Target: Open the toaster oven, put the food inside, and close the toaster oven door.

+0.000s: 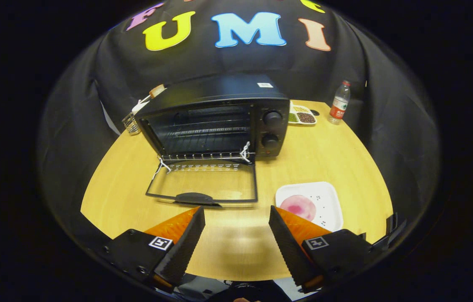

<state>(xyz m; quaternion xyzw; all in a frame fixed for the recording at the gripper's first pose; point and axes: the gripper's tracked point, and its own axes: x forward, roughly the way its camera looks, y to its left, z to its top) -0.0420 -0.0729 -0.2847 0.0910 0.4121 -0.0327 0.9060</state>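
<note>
Round wooden table (328,155) against black cloth. Black toaster oven (219,121) at centre, glass door (202,184) folded flat just beyond the fingers. White tray (324,197) with pink food (298,206) by the right finger. Gripper (236,216) spread wide, empty.

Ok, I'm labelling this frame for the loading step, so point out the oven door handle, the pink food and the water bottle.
oven door handle (194,197): gripper view, middle of the grip.
pink food (298,206): gripper view, centre of the slice.
water bottle (339,105): gripper view, on its label.
</note>
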